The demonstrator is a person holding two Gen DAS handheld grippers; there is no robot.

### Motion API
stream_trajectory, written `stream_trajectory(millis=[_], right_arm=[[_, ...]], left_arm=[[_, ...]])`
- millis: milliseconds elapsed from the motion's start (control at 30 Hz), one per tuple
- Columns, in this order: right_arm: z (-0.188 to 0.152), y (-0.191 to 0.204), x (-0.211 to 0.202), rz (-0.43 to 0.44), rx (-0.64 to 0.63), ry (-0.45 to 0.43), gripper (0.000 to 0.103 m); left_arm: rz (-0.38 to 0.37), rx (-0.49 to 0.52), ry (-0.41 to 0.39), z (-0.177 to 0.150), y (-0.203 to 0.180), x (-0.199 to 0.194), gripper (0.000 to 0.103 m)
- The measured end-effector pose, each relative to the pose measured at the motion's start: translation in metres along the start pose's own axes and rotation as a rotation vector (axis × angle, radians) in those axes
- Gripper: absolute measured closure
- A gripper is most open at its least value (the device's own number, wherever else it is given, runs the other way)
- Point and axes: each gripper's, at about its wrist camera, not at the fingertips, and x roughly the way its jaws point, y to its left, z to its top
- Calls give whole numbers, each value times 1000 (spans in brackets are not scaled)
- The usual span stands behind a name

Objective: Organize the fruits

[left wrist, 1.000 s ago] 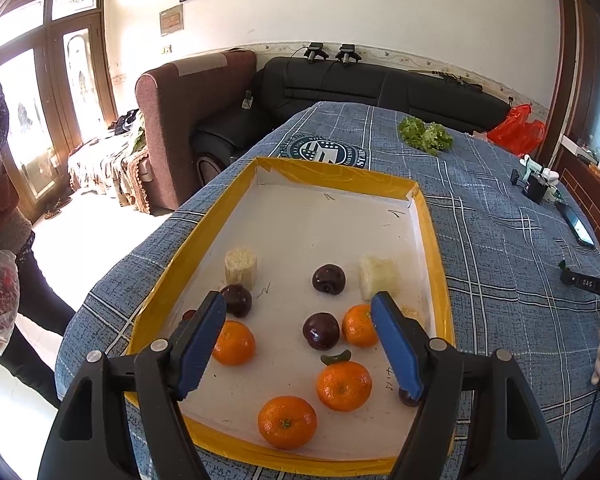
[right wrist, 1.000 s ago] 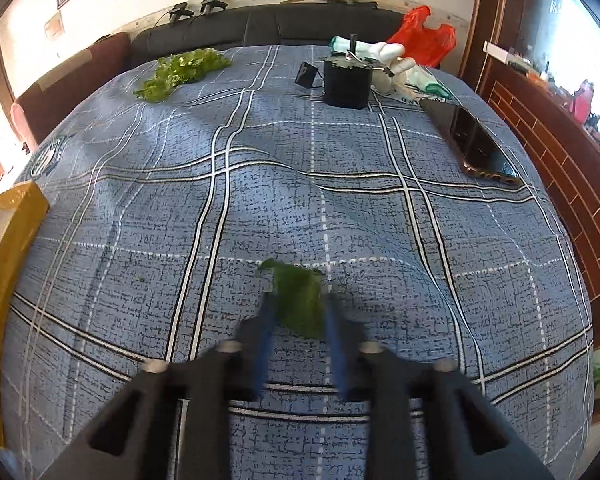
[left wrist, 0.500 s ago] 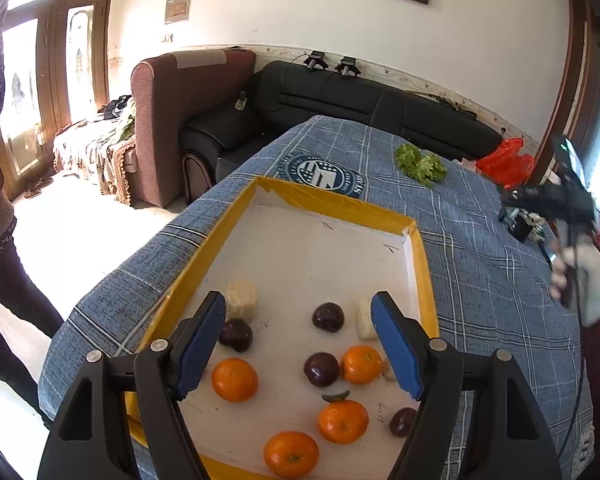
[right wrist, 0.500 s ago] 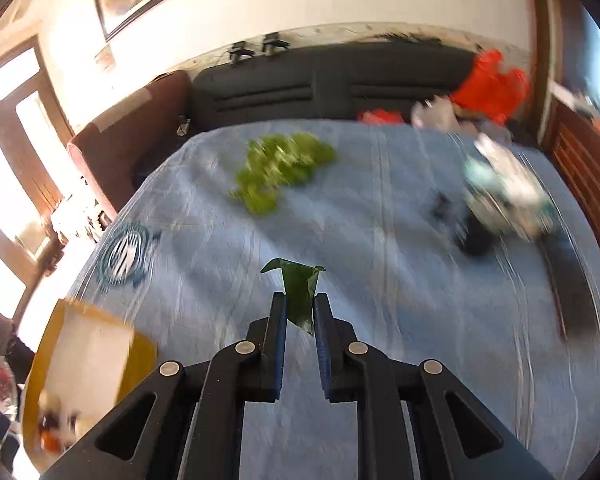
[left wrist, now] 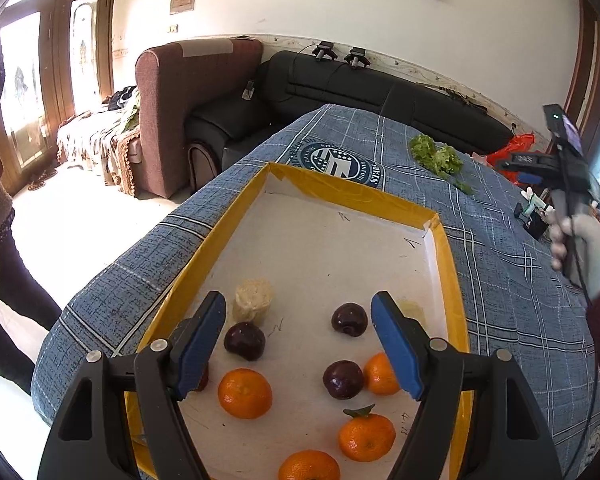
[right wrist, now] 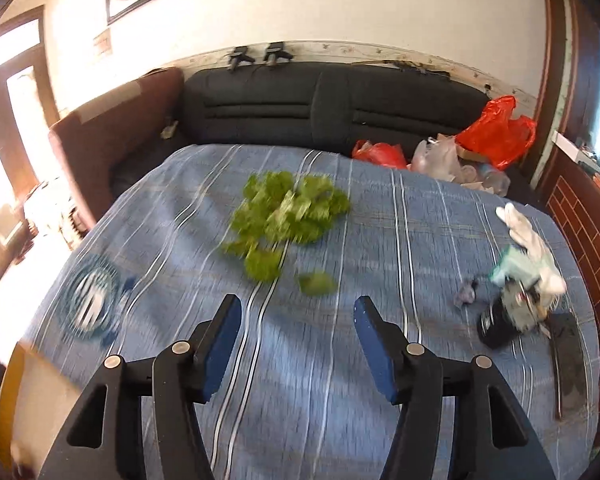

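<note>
The left gripper (left wrist: 298,340) stood with jaws apart, empty, above the yellow-rimmed white tray (left wrist: 454,280) holding round orange tangerines (left wrist: 245,393) and dark purple plums (left wrist: 245,341). The right gripper (right wrist: 298,340) was likewise spread and empty; beyond the tray lay a loose green leaf pile (right wrist: 288,212).

Strong daylight is pouring through the glass doors (left wrist: 32,80) at left, blowing them out white. The left wrist view is staying sharp, while motion blur is smearing the lettuce (right wrist: 288,216) and blue cloth (right wrist: 340,360) in the right. Fisheye distortion is bending both frames, corners darkening.
</note>
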Motion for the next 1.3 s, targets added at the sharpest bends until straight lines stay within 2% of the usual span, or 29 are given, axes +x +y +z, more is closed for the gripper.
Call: stream_trajectory(millis=[100,200,400,500,567,600,633,900,1300], right_arm=[[-38,-2,-40,90,22,13,38],[-82,2,-83,145,15,7,36],[-166,26,-167,142,-57,-90,26],[-192,39,-194,175,-45,-133,23],[-208,52,-213,162,-62,-189,20],[-216,58,-220,147,-72,-209,15],[-219,63,-224,142,-81,-218,11],[-249,81,-241,162,-90,-224,11],[-256,81,-237,167,-84,-203,11]], left_arm=[[-2,8,-14,-2,-6,-7,28],[7,18,-29,-6,-15,-17,28],[93,67,-111,-21,-39,-53,17],[137,83,-165,-27,-52,-73,10],[163,100,-195,-32,-61,-86,7],[179,108,-209,-36,-66,-93,6],[189,113,-218,-38,-69,-98,5],[187,120,-258,-51,-81,-127,3],[185,137,-247,-57,-89,-124,3]])
